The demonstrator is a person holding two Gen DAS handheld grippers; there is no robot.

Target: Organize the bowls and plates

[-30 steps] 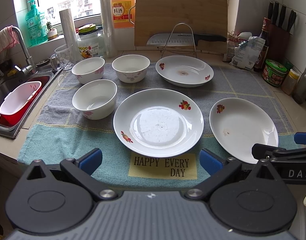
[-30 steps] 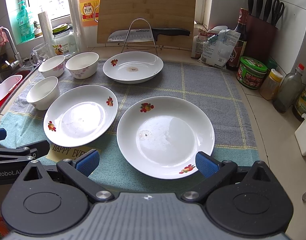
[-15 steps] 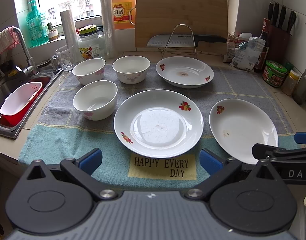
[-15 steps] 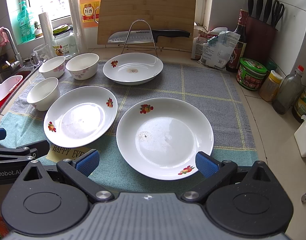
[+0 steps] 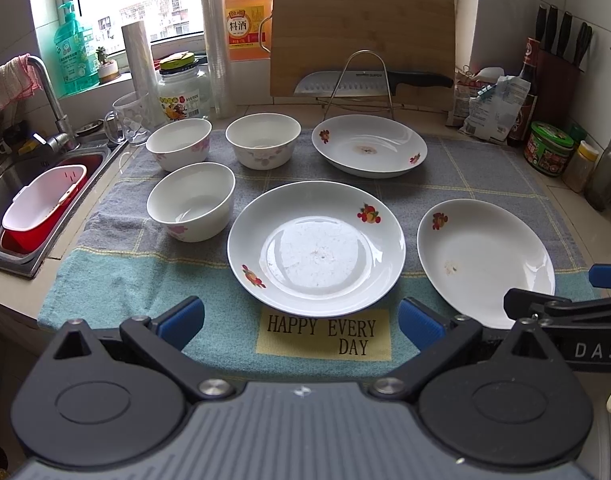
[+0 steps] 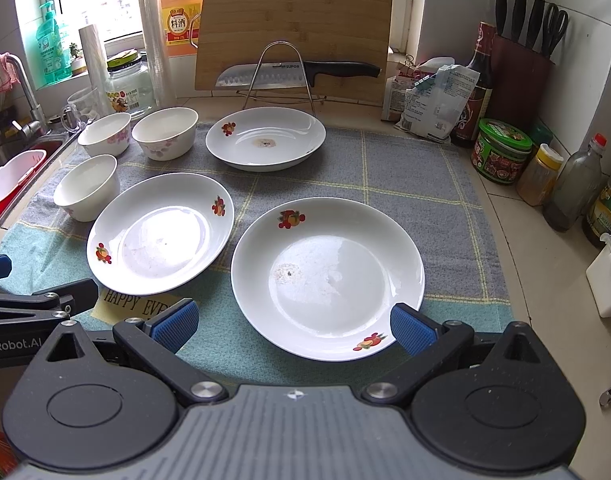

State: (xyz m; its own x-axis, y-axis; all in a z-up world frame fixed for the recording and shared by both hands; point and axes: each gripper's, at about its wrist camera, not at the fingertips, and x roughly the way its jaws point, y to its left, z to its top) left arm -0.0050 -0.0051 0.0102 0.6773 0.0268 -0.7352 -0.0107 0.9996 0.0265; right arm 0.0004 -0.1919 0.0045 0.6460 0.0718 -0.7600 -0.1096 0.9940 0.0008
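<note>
Just in front of the right gripper [image 6: 292,326] sits a white plate [image 6: 329,276], hard, smooth, slippery and easy to break. Its near rim looks best to pinch. Both the right and left gripper [image 5: 301,320] have fingers wide apart, holding nothing.

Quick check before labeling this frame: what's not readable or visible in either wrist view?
- Right plate: near rim hidden by the right gripper in the left wrist view.
- Mat caption: cut short by the right gripper's left finger in the right wrist view.
- Jar label: print too small.
- Sink: cropped by the fisheye edge.
</note>
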